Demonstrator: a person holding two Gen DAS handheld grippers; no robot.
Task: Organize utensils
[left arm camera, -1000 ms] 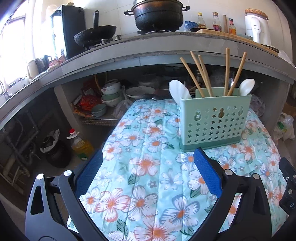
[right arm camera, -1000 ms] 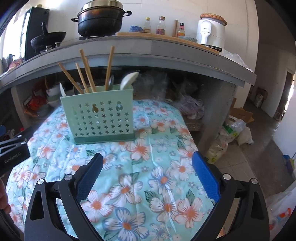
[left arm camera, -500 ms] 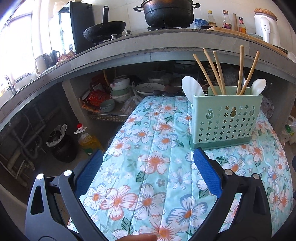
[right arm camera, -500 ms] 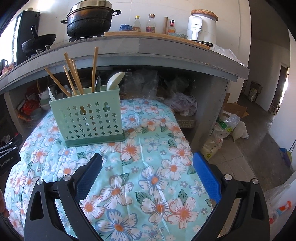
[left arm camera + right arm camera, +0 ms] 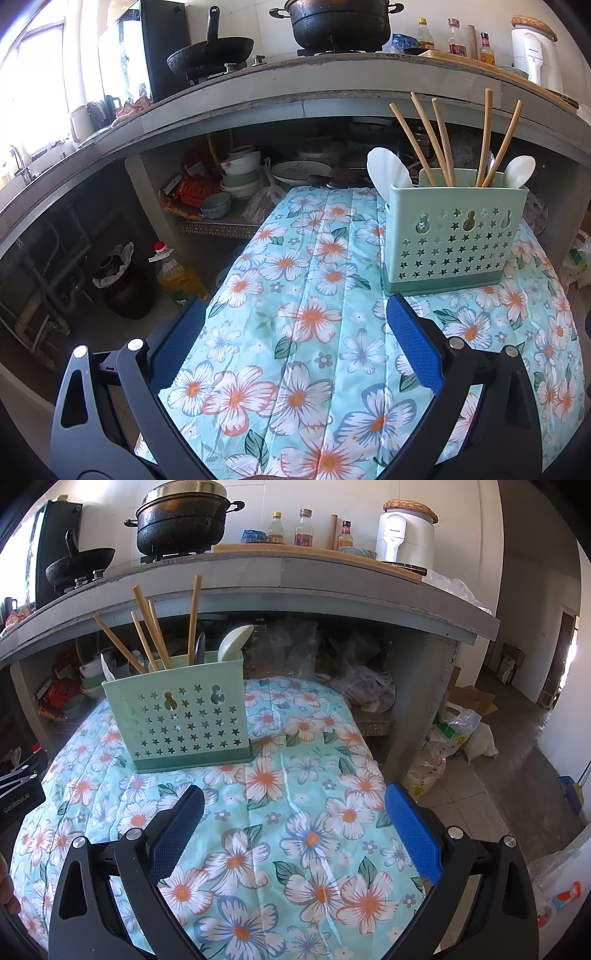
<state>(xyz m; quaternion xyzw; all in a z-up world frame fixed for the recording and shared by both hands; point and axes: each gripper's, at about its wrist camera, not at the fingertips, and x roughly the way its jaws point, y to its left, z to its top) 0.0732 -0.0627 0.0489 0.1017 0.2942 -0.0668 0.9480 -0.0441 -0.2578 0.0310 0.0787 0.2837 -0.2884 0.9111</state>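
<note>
The left gripper (image 5: 295, 339) has its jaws spread wide and holds nothing; it hangs over the flowered cloth (image 5: 295, 295). The right gripper (image 5: 293, 827) is also wide open and empty.

The green utensil holder (image 5: 456, 236) stands upright on the cloth, ahead of both grippers and apart from them. The chopsticks (image 5: 436, 144) and white spoons (image 5: 388, 171) stick out of its top.

I judge that the holder is light, stiff plastic and may tip if it is pushed high. The chopsticks are thin, hard and a little slippery, so the best grip is on the upper shaft, across it. The spoons look like smooth ceramic or plastic, so I would grip gently at the handle.

Compared with one second ago, both cameras are further back from the holder, and nothing in it has moved.
</note>
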